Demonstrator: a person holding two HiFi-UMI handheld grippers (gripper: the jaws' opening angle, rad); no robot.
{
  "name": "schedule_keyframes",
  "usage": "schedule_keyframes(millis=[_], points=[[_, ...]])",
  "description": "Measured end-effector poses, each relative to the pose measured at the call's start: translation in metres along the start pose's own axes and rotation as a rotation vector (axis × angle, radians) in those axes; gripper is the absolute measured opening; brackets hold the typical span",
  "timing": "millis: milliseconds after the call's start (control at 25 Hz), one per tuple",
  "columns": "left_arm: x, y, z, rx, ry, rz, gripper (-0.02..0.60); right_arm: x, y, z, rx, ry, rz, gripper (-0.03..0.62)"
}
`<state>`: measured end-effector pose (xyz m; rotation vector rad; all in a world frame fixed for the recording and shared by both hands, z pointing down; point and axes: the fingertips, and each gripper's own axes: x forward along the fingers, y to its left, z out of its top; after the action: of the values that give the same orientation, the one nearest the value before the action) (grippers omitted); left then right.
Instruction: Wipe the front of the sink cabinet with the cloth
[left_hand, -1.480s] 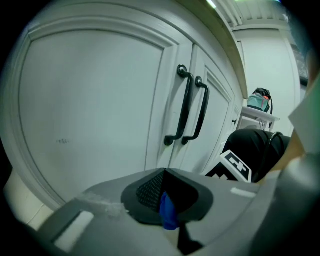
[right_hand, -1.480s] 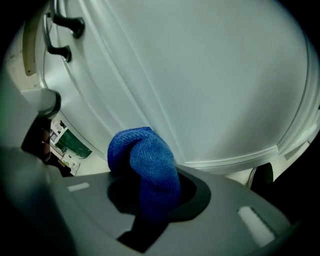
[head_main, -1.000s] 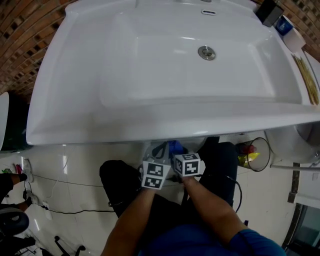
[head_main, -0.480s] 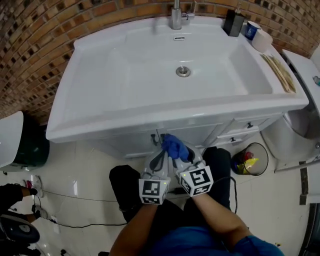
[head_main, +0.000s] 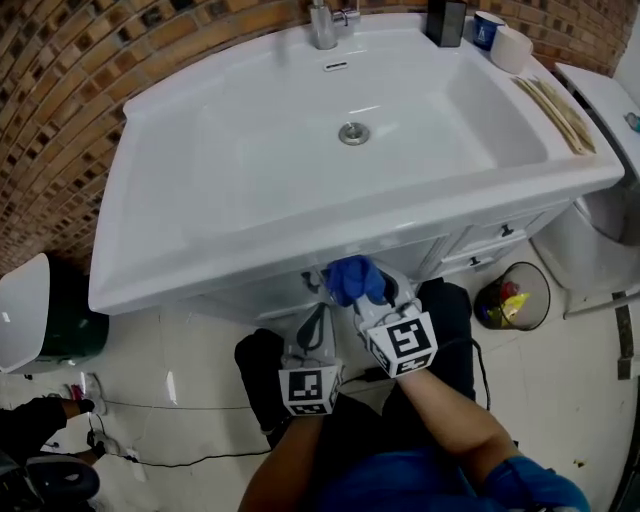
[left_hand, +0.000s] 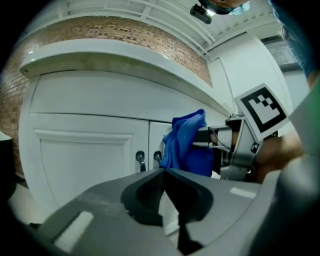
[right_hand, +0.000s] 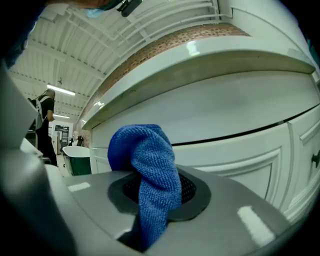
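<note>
The white sink cabinet front (head_main: 460, 248) shows below the basin rim (head_main: 300, 255). A blue cloth (head_main: 355, 280) is bunched against the cabinet's upper middle, with my right gripper (head_main: 364, 296) shut on it. In the right gripper view the cloth (right_hand: 150, 170) sticks up out of the jaws, close to the cabinet panel (right_hand: 225, 115). My left gripper (head_main: 316, 312) is just left of the cloth, shut with nothing in it. In the left gripper view its jaws meet (left_hand: 165, 172) in front of two door handles (left_hand: 141, 161), beside the cloth (left_hand: 187, 145).
A tap (head_main: 322, 25), a dark dispenser (head_main: 446, 22), a paper roll (head_main: 511, 48) and wooden sticks (head_main: 560, 100) stand on the sink. A small waste bin (head_main: 512, 296) and a toilet (head_main: 590, 240) are at the right, a green bin (head_main: 40, 320) at the left. A cable (head_main: 170, 460) lies on the floor.
The head view has pulled back, so the cabinet front now shows. Both grippers and the cloth have come out from under the basin rim; the left gripper has dropped back a little.
</note>
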<state>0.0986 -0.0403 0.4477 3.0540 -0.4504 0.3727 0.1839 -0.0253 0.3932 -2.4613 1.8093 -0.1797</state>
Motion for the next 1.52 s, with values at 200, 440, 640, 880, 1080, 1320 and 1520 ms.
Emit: schedule_keyframes(millis=[200,440,640,880,1080,1320,1520], points=[[0.011,-0.017,-0.025,-0.024,0.023,-0.055,0.001,0.004,-0.001,-0.039,-0.001,0.113,0.008,0.08],[0.021,-0.035,-0.073,-0.061,0.128,-0.144,0.002,0.013,-0.008,-0.094,0.022,0.234,-0.005,0.08],[0.026,-0.033,-0.092,-0.086,0.185,-0.137,0.002,0.015,-0.014,-0.148,0.045,0.369,0.0,0.08],[0.033,-0.024,-0.108,-0.151,0.241,-0.103,0.002,0.017,-0.024,-0.205,0.09,0.525,-0.019,0.08],[0.037,-0.015,-0.118,-0.187,0.276,-0.075,0.002,0.02,-0.028,-0.247,0.149,0.641,-0.037,0.08],[0.038,-0.02,-0.119,-0.188,0.285,-0.086,0.002,0.02,-0.038,-0.298,0.204,0.784,-0.071,0.08],[0.039,-0.023,-0.119,-0.176,0.295,-0.107,0.002,0.02,-0.038,-0.32,0.212,0.851,-0.057,0.08]])
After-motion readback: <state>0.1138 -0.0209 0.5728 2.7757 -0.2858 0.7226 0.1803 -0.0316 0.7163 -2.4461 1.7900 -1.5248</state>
